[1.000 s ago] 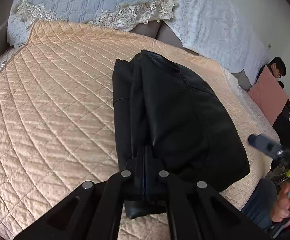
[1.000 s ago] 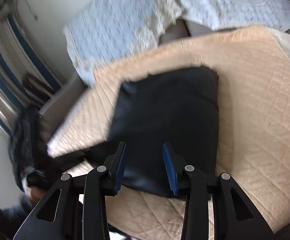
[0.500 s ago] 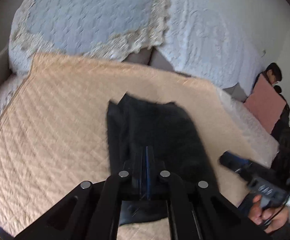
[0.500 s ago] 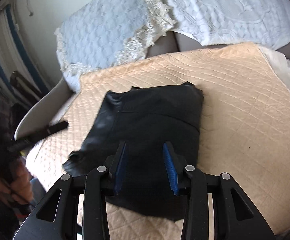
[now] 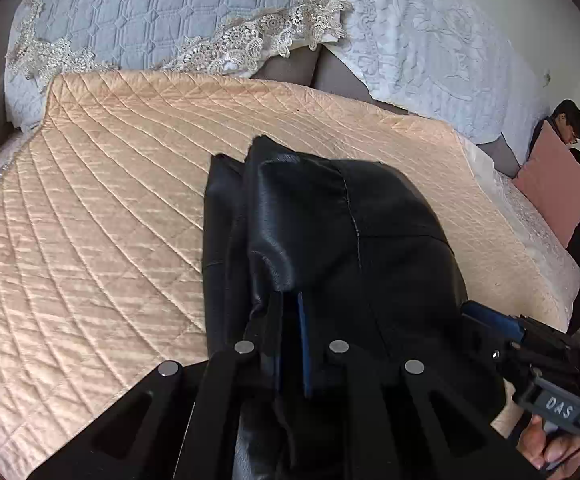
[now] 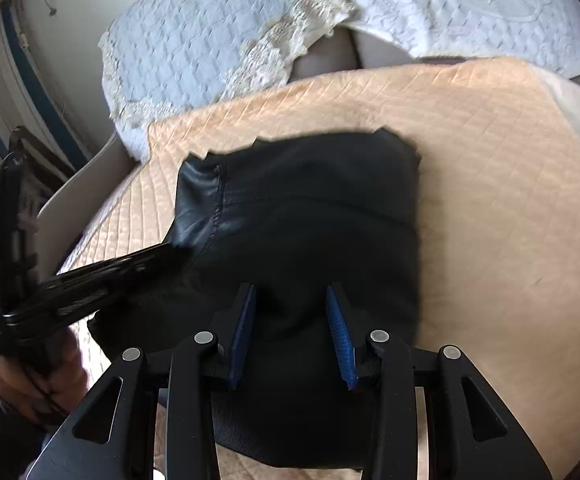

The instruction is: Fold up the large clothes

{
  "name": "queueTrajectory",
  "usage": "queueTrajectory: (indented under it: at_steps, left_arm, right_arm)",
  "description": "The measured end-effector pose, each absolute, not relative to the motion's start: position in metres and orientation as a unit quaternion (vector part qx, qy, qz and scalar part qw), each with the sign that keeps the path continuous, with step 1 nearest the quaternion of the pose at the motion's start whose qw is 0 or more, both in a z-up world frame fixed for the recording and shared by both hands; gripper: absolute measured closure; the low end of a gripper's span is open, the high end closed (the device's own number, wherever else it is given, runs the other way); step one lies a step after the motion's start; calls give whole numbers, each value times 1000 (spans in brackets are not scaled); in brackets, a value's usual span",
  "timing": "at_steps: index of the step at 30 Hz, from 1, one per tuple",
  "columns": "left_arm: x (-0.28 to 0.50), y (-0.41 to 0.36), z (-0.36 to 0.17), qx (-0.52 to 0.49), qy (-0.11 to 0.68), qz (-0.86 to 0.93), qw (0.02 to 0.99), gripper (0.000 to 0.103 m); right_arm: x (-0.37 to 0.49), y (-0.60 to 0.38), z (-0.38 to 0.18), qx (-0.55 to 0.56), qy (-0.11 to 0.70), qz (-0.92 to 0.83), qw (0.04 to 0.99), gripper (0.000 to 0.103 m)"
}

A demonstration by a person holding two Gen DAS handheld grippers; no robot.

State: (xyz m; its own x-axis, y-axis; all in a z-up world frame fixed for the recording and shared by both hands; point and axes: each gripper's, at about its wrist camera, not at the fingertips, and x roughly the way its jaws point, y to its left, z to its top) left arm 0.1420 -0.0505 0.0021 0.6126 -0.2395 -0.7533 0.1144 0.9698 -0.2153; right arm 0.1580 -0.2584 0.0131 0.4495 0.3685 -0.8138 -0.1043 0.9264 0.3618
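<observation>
A black leather-like garment lies folded on the peach quilted bedspread; it also shows in the right wrist view. My left gripper is shut on the garment's near edge, with fabric bunched around its fingers. It appears from the side in the right wrist view, touching the garment's left edge. My right gripper is open, its blue pads spread just above the garment's near part. It also shows at the lower right of the left wrist view.
Blue and white lace-trimmed pillows lie at the head of the bed. A person with a pink cushion sits beyond the bed's right side. Striped bedding or a curtain is at the left.
My left gripper has moved back in and down onto the garment's near edge, staying shut. My right gripper, still open, has come closer and lower over the garment.
</observation>
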Motion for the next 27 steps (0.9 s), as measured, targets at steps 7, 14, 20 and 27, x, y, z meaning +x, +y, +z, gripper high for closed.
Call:
queueTrajectory:
  at_steps: [7,14,20,27]
  left_arm:
    - [172,-76,62,-94,388,-111,910,92]
    - [247,-63,-13,-103,444,-62,888,95]
    - [240,-50,-29,-141,422,-70,893,98]
    - [248,-50,-37,-146,432,-74,887,98]
  right_arm:
    - [201,-281,30,131,476,100,864,65]
    - [245,-273,-6,147,498,93,849,65]
    - [251,-266,-41,145,518,86,839,65]
    - [258,-265,-49,142,526,80,835,64]
